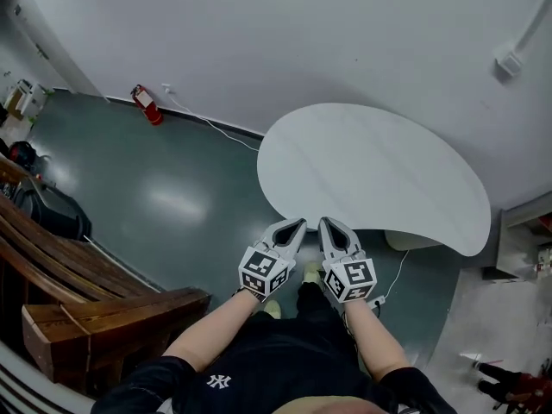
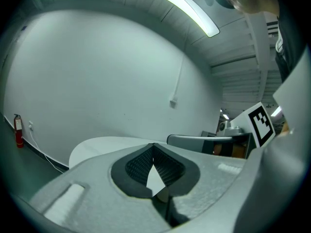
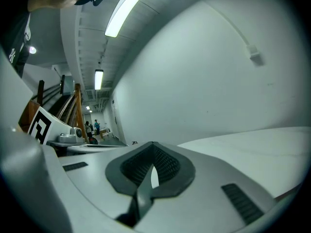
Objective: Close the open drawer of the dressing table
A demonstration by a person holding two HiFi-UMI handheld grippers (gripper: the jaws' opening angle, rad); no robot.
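The dressing table's white, kidney-shaped top (image 1: 371, 171) stands against the white wall ahead of me. No drawer shows in any view; only a pale rounded part (image 1: 407, 241) peeks out under the top's front edge at the right. My left gripper (image 1: 299, 223) and right gripper (image 1: 325, 222) hover side by side just short of that front edge, touching nothing. In the left gripper view the left gripper (image 2: 153, 145) has its jaws closed tip to tip and empty, with the table top (image 2: 107, 144) beyond. The right gripper (image 3: 152, 144) looks the same, over the top (image 3: 252, 144).
A red fire extinguisher (image 1: 147, 104) and a white cable (image 1: 216, 128) lie along the wall's foot at the left. Wooden planks and a wooden box (image 1: 95, 313) fill the near left, with a black bag (image 1: 53, 212) behind. Grey-green floor (image 1: 172, 197) lies between.
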